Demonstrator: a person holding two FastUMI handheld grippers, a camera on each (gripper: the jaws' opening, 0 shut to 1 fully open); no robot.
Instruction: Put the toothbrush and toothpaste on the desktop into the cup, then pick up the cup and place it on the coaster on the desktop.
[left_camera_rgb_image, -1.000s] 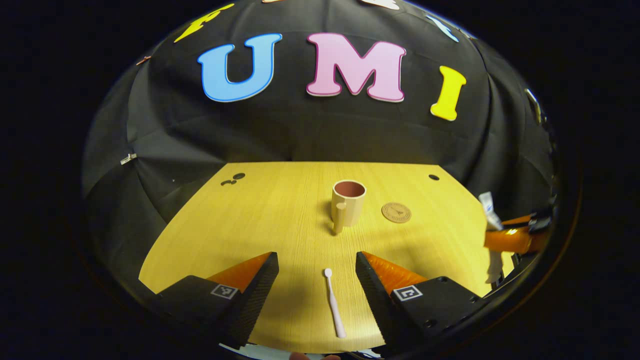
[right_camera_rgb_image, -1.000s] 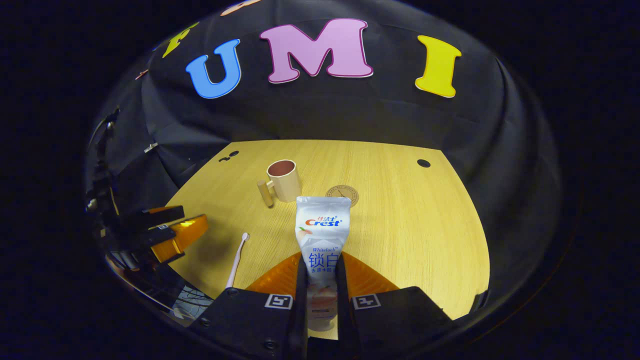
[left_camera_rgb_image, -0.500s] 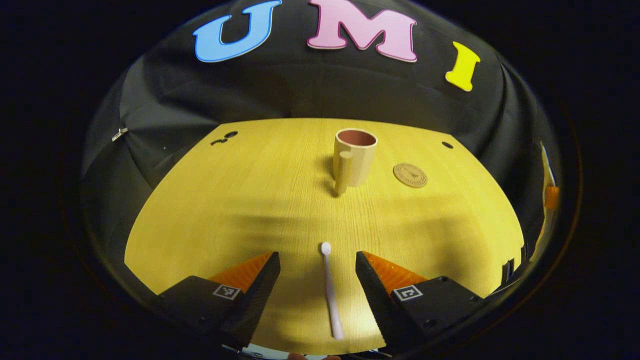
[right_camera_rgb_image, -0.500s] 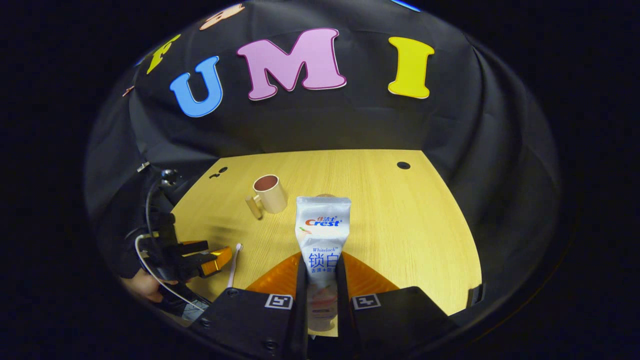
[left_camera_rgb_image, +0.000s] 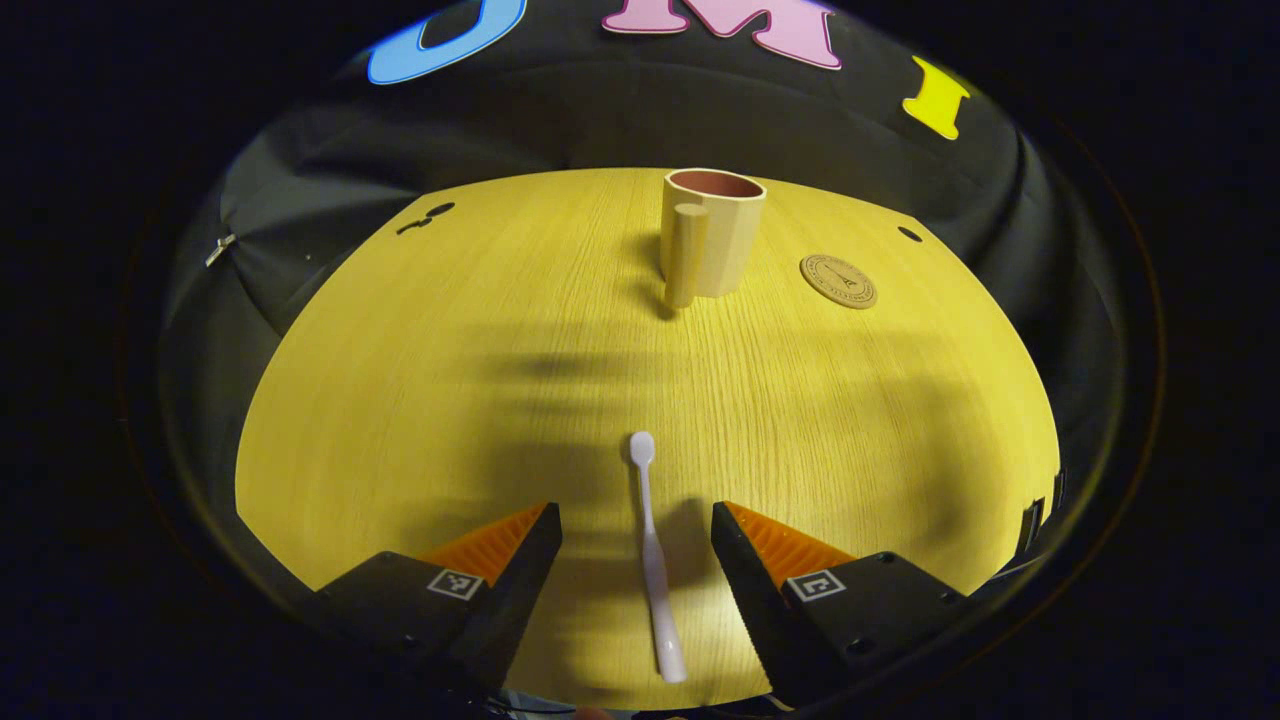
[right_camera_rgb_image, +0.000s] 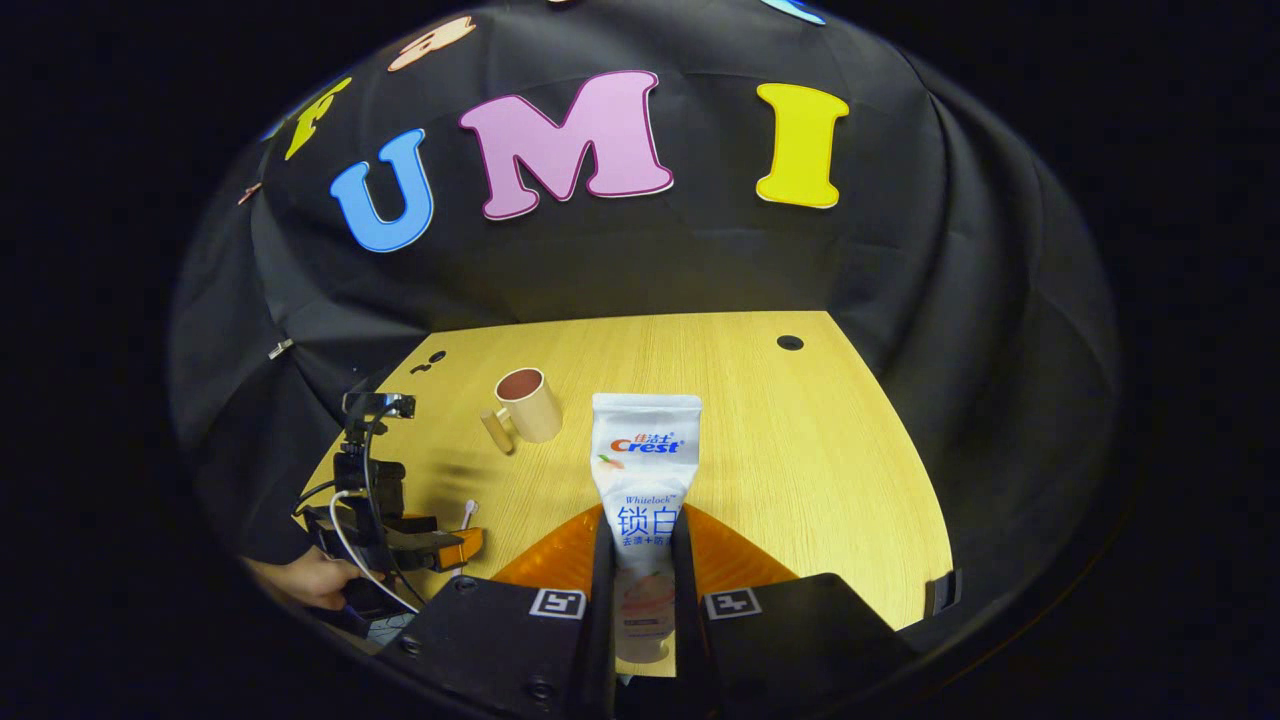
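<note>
The left gripper (left_camera_rgb_image: 636, 520) is wide open around the thin white plastic toothbrush (left_camera_rgb_image: 652, 560) lying on the yellow wooden desktop (left_camera_rgb_image: 500, 350). The right gripper (right_camera_rgb_image: 641, 545) squeezes the white toothpaste tube (right_camera_rgb_image: 643, 470). Next, pinch the toothbrush, then carry both to the tan cup (left_camera_rgb_image: 712, 235).

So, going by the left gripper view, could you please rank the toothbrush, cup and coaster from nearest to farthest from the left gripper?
1. Toothbrush: lying between the open left gripper fingers.
2. Cup: far ahead, near centre.
3. Coaster: right of the cup; too close to call.

Toothbrush (left_camera_rgb_image: 652, 560) flat on desktop (left_camera_rgb_image: 420, 400) between spread fingers (left_camera_rgb_image: 520, 570).
</note>
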